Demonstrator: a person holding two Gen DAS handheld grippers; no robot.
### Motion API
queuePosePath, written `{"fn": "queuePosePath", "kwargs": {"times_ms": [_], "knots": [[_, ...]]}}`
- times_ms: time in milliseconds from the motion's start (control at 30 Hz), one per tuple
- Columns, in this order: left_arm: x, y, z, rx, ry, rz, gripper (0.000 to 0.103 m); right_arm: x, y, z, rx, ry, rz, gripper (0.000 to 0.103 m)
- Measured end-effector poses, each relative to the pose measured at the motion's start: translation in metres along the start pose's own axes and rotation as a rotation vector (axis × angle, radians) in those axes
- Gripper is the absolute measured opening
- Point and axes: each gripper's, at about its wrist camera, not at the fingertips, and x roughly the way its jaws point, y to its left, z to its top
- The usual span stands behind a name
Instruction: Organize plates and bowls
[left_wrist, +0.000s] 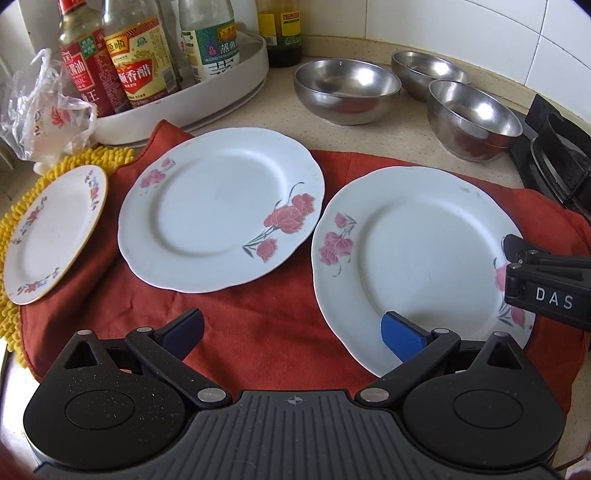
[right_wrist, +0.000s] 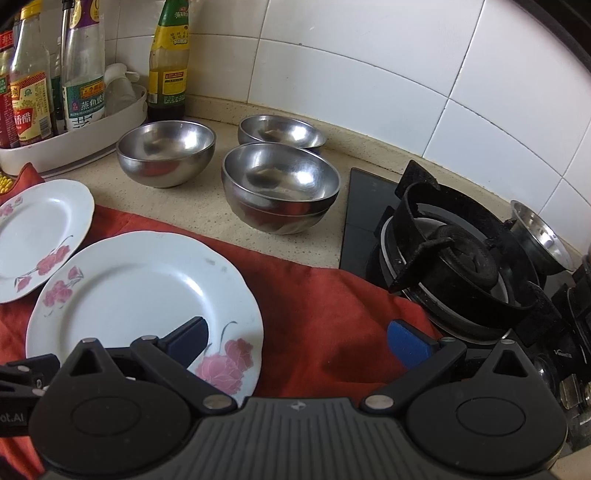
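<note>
Two large white plates with pink flowers lie on a red cloth (left_wrist: 258, 325): one in the middle (left_wrist: 221, 210), one to the right (left_wrist: 417, 258) (right_wrist: 144, 302). A small gold-rimmed floral plate (left_wrist: 55, 229) rests on a yellow mat at the left. Three steel bowls (left_wrist: 347, 90) (left_wrist: 472, 118) (left_wrist: 428, 72) stand behind on the counter; the nearest one (right_wrist: 280, 188) looks like two nested. My left gripper (left_wrist: 291, 336) is open above the cloth, its right pad over the right plate's near rim. My right gripper (right_wrist: 297, 345) is open over that plate's right edge.
A white tray (left_wrist: 184, 107) of sauce bottles stands at the back left, with a crumpled plastic bag (left_wrist: 48, 107) beside it. A black gas burner (right_wrist: 458, 266) sits to the right, a small steel cup (right_wrist: 539, 236) behind it. White tiled wall runs along the back.
</note>
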Motion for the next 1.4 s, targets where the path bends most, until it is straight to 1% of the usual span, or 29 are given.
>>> {"fn": "queuePosePath", "kwargs": {"times_ms": [267,567,700,867,1067,1133,1267,1333,1400], "knots": [[0.003,-0.004,0.01,-0.015,-0.002,0.014,0.103,0.007,-0.001,0.002,-0.04,0.008,0.04,0.102],[0.01,-0.01,0.017,-0.031,0.006,0.025,0.103,0.006,-0.003,0.003,-0.058,0.006,0.081,0.102],[0.011,-0.014,0.019,-0.023,0.004,0.025,0.103,0.012,-0.008,0.005,-0.052,0.011,0.086,0.102],[0.013,-0.016,0.02,-0.02,0.011,0.032,0.103,0.02,-0.011,0.007,-0.048,0.021,0.116,0.102],[0.014,-0.016,0.018,-0.014,0.028,0.033,0.103,0.028,-0.008,0.011,-0.069,0.032,0.175,0.101],[0.014,-0.015,0.019,-0.013,0.031,0.031,0.103,0.03,-0.008,0.012,-0.079,0.029,0.193,0.099],[0.014,-0.013,0.018,-0.013,0.042,0.013,0.103,0.036,-0.004,0.014,-0.09,0.044,0.258,0.097],[0.014,-0.012,0.017,-0.012,0.053,-0.008,0.103,0.039,-0.004,0.014,-0.083,0.053,0.292,0.096],[0.014,-0.009,0.015,-0.015,0.073,-0.053,0.103,0.043,-0.004,0.015,-0.063,0.069,0.343,0.095]]}}
